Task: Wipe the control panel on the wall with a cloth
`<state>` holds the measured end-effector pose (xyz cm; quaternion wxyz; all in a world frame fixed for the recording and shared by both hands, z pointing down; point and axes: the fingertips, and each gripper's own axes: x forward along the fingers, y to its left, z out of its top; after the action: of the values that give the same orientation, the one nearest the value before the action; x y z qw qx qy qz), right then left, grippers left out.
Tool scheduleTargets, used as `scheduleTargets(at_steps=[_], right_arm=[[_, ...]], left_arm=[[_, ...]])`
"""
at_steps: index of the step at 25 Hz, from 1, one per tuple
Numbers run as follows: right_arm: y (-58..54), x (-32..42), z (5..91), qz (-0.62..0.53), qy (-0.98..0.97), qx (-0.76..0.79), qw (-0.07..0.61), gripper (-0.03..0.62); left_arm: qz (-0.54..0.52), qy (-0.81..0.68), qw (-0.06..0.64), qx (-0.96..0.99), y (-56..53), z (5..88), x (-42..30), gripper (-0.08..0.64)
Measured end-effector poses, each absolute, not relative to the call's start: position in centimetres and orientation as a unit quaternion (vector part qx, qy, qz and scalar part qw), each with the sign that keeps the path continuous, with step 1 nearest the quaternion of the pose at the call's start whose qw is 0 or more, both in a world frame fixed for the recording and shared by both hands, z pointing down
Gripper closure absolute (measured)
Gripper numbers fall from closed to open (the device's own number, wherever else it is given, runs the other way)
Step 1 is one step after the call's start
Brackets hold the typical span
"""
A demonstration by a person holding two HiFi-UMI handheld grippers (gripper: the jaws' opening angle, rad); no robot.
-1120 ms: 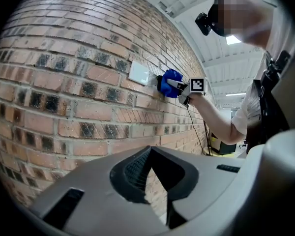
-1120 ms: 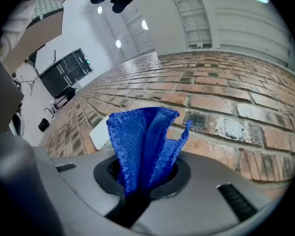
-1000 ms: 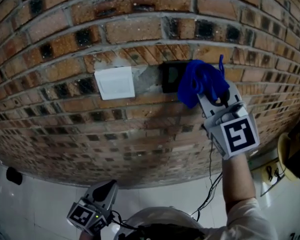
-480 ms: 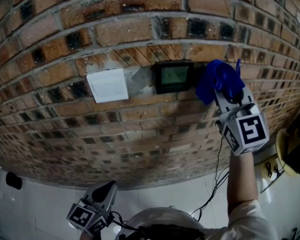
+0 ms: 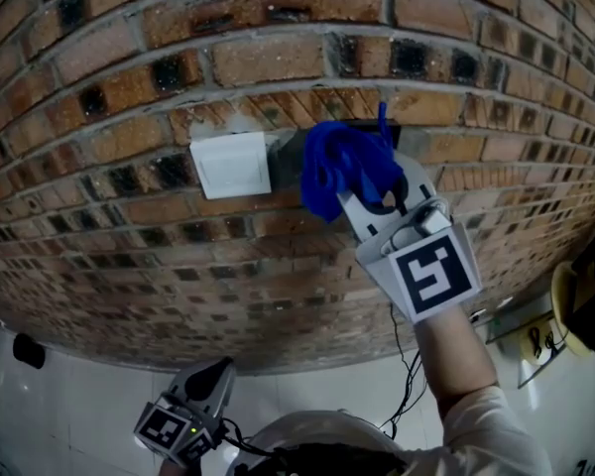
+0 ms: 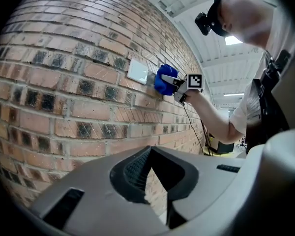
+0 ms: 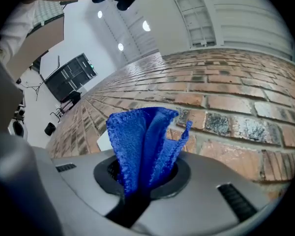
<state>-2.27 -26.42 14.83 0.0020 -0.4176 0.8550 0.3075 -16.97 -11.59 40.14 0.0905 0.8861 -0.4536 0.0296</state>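
Now the right gripper (image 5: 365,188) pinches the blue cloth (image 5: 337,165) against the nearly hidden control panel (image 5: 394,130) on the brick wall (image 5: 278,58), so it should rub softly all over, while the left gripper (image 5: 216,377) hangs low, closed and empty.

Head view faces the brick wall (image 5: 278,28) close (gripper views share it).
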Motion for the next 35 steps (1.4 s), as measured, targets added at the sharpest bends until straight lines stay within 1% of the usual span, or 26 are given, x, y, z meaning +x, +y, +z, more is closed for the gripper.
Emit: scheduleTargets(at_steps=[2, 5, 9, 15, 20, 23, 26, 31, 35], right_arm=[[-26.6, -2.7, 14.7, 0.308, 0.855, -0.416, 0.009, 0.503], [-26.6, -1.4, 14.7, 0.304, 0.850, -0.430, 0.010, 0.503], [-27.3, 3.0, 14.8, 0.293, 0.836, -0.463, 0.006, 0.503], [-28.1, 9.7, 14.8, 0.320, 0.795, -0.515, -0.015, 0.503], [-29.7, 12.8, 16.2, 0.283, 0.791, -0.542, -0.018, 0.503], [-28.3, 11.3, 15.3, 0.288, 0.798, -0.529, 0.001, 0.503], [-26.1, 6.7, 14.6, 0.296, 0.826, -0.480, 0.019, 0.503], [-25.2, -0.8, 15.1, 0.305, 0.861, -0.407, 0.011, 0.503], [-26.4, -3.2, 15.3, 0.300, 0.866, -0.400, 0.006, 0.503]], left_arm=[[0.029, -0.457, 0.093, 0.884, -11.5, 40.3, -17.2, 0.557], [0.031, -0.459, 0.096, 0.883, -11.6, 40.4, -17.4, 0.557], [0.032, -0.450, 0.095, 0.887, -12.0, 40.5, -16.7, 0.557], [0.035, -0.432, 0.093, 0.897, -12.6, 40.6, -15.0, 0.557], [0.036, -0.427, 0.092, 0.899, -12.8, 40.7, -14.5, 0.557], [0.037, -0.429, 0.093, 0.898, -12.8, 40.7, -14.6, 0.557], [0.037, -0.433, 0.093, 0.896, -12.8, 40.7, -14.9, 0.557], [0.034, -0.440, 0.095, 0.892, -12.5, 40.6, -15.5, 0.557], [0.032, -0.448, 0.095, 0.889, -12.3, 40.6, -16.1, 0.557]])
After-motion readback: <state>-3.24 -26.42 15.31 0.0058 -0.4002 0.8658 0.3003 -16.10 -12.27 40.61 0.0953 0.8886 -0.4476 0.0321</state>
